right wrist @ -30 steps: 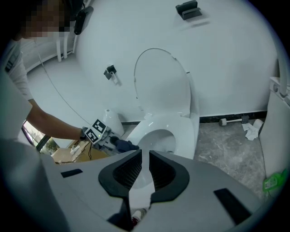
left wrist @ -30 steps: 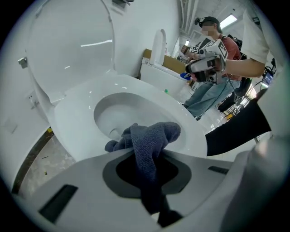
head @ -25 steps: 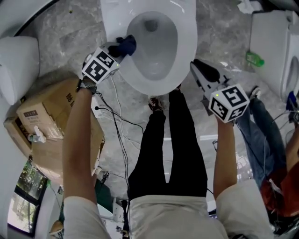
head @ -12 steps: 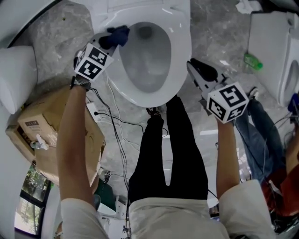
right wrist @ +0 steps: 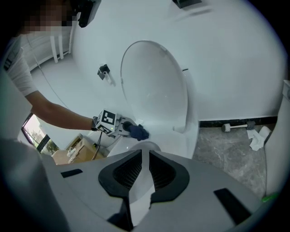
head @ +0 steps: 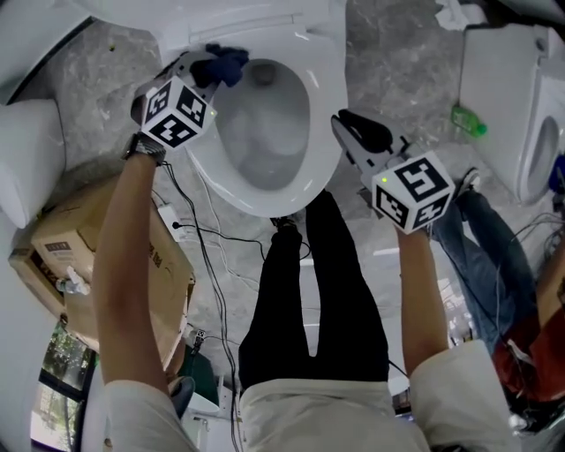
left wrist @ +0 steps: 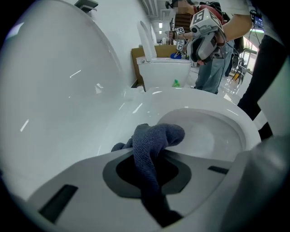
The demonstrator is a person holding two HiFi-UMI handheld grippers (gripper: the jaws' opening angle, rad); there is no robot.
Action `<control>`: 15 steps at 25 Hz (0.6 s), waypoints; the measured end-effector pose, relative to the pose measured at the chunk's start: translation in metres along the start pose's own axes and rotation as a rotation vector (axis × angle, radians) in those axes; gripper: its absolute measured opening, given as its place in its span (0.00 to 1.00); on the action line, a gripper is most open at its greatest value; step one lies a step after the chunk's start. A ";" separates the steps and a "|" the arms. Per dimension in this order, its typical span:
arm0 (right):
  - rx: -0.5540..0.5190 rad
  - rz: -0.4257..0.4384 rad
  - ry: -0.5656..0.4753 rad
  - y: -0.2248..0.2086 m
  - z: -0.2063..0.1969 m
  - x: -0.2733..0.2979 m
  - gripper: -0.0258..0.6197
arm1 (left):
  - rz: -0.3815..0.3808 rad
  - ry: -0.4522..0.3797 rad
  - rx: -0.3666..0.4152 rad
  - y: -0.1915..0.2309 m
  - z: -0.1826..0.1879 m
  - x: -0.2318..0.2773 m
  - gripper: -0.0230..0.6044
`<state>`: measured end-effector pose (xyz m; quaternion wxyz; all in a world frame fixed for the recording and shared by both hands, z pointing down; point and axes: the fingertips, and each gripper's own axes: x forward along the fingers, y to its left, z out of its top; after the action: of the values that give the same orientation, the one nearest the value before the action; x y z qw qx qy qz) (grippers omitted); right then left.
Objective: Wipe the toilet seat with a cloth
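Observation:
The white toilet seat [head: 325,132] rings the bowl at the top of the head view, with the lid [right wrist: 154,86] raised against the wall. My left gripper [head: 212,71] is shut on a dark blue cloth [head: 226,60], which it presses on the seat's back left corner near the hinge. In the left gripper view the cloth [left wrist: 156,138] bulges out between the jaws over the seat rim [left wrist: 226,115]. My right gripper [head: 346,125] hovers beside the seat's right edge. Its jaws stand a narrow slit apart with nothing between them [right wrist: 145,156].
A cardboard box [head: 106,238] and loose cables [head: 205,243] lie on the floor to the left. A second toilet [head: 521,115], a green bottle [head: 468,121] and a person in jeans [head: 484,256] are at the right. Crumpled tissue [head: 455,13] lies at the back.
My left gripper has slid the cloth along the seat's left side from its middle to the back corner. The right gripper has shifted slightly left, closer to the seat's right edge.

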<state>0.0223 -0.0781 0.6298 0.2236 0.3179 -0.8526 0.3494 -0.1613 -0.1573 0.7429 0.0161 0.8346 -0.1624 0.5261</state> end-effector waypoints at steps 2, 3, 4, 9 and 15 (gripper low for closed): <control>0.009 -0.007 -0.004 -0.002 0.000 -0.002 0.14 | 0.011 -0.008 0.037 0.008 0.014 0.005 0.11; 0.015 -0.014 -0.005 -0.004 -0.001 -0.004 0.14 | 0.013 -0.012 0.054 0.010 0.020 0.007 0.11; 0.023 -0.023 -0.006 -0.006 -0.002 -0.005 0.14 | 0.016 -0.017 0.064 0.012 0.026 0.009 0.11; 0.076 -0.063 -0.047 -0.012 0.002 -0.017 0.14 | 0.117 -0.093 -0.025 0.028 0.052 0.003 0.11; 0.048 -0.094 -0.085 -0.006 0.016 -0.041 0.14 | 0.206 -0.239 -0.194 0.041 0.100 -0.036 0.11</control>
<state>0.0518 -0.0776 0.5971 0.1959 0.3774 -0.8368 0.3450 -0.1000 -0.2063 0.6602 0.0233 0.8646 -0.2979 0.4040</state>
